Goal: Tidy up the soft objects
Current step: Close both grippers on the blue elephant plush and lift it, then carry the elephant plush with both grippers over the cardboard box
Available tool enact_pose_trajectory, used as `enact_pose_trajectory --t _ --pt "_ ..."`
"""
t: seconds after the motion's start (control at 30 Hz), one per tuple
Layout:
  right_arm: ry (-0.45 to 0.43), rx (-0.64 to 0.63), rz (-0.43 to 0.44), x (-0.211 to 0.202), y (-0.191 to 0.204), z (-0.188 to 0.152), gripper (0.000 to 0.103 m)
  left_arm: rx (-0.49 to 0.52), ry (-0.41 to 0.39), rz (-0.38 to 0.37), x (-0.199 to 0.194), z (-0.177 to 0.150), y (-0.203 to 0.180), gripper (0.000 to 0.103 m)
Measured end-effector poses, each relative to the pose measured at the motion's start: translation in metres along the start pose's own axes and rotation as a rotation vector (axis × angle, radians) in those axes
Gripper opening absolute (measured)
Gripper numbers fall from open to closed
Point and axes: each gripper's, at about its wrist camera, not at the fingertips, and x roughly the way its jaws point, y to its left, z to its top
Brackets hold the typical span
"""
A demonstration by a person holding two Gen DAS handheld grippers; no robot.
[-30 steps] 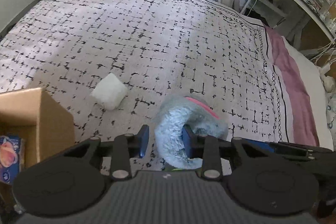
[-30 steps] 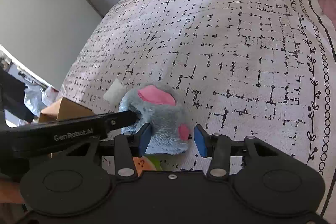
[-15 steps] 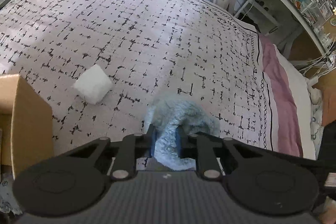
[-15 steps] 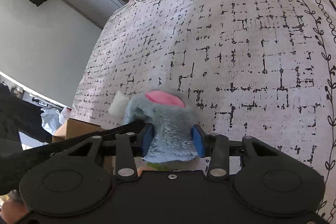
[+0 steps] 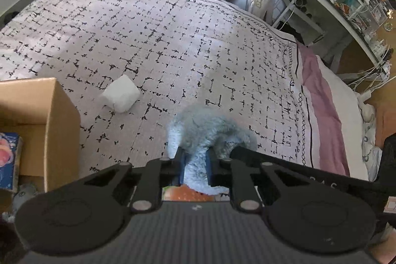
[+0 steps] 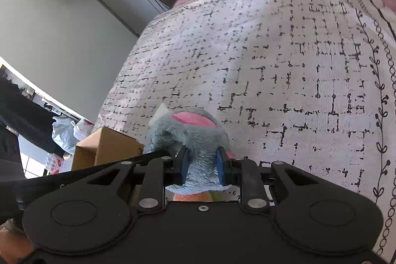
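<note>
I'm pinching the grey plush toy (image 5: pixel 208 130) with both tools at the bedspread's (image 5: pixel 173 29) near edge. Left gripper (image 5: pixel 194 165) is clamped tight on a narrow fold of fur. Right gripper (image 6: pixel 201 165) has just been closing and is now squeezing a thicker part beside it. The cardboard box (image 5: pixel 49 110) is sitting just to the left. Risks I'm seeing: the fur is compressing and slipping out, the two grips are pulling against each other, and the toy's hanging end is catching the box wall. The white pad (image 5: pixel 121 97) is lying unsorted.
</note>
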Motion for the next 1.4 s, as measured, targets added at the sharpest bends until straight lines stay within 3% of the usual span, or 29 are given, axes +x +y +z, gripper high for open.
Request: enact_pose_trajectory --t 0.73,1.07,1.4 --pt "-0.090 -0.037 0.091 -0.048 0.045 -0.019 0.023 0.040 -0.109 0.066 -0.082 -0.018 -0.014 0.016" --pt "-0.105 -0.077 0.112 -0.057 0.073 -0.031 0.023 0.031 -0.141 0.086 -0.112 -0.028 -0.004 0.016" --pt "-0.112 -0.106 0.081 -0.053 0.106 -0.039 0.023 0.015 -0.163 0.088 -0.130 -0.031 0.020 0.016"
